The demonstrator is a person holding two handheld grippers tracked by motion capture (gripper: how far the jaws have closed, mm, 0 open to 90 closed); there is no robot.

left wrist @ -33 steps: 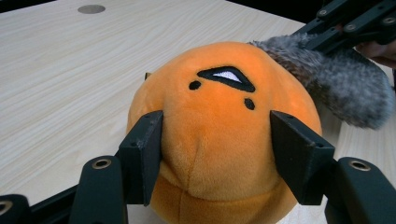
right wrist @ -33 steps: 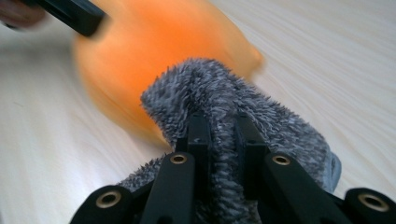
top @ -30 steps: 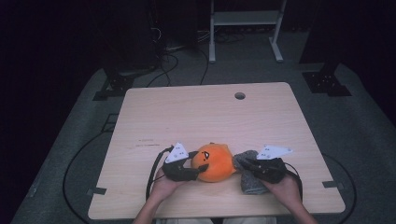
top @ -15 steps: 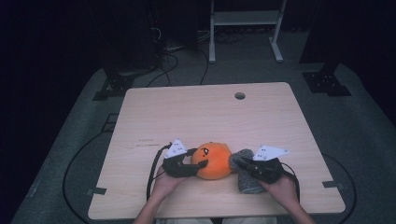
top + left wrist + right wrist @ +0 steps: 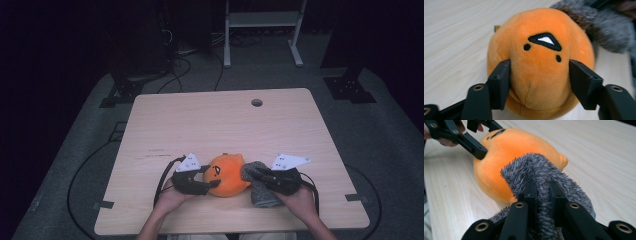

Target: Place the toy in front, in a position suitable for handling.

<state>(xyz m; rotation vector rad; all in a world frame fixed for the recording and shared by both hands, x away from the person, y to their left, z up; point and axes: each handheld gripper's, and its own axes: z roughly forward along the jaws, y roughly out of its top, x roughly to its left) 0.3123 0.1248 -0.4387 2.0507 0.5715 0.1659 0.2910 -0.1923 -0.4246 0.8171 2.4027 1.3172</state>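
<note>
An orange plush pumpkin (image 5: 227, 175) with a stitched black face lies near the table's front edge. My left gripper (image 5: 212, 182) comes at it from the left. In the left gripper view its jaws (image 5: 540, 75) pinch a fold of the plush (image 5: 539, 50) between them. My right gripper (image 5: 260, 176) sits at the plush's right side, shut on a grey fuzzy cloth (image 5: 257, 192). In the right gripper view the cloth (image 5: 536, 167) bunches up out of the narrow jaws (image 5: 542, 186) and leans against the plush (image 5: 509, 150).
The light wooden table (image 5: 200, 125) has a round cable hole (image 5: 257, 102) near its far edge. Black cables trail from both grippers over the front edge. Dark floor, a white stand and black stand feet lie beyond the table.
The grey cloth now sits closer against the plush's right side. Both hands are nearly where they were.
</note>
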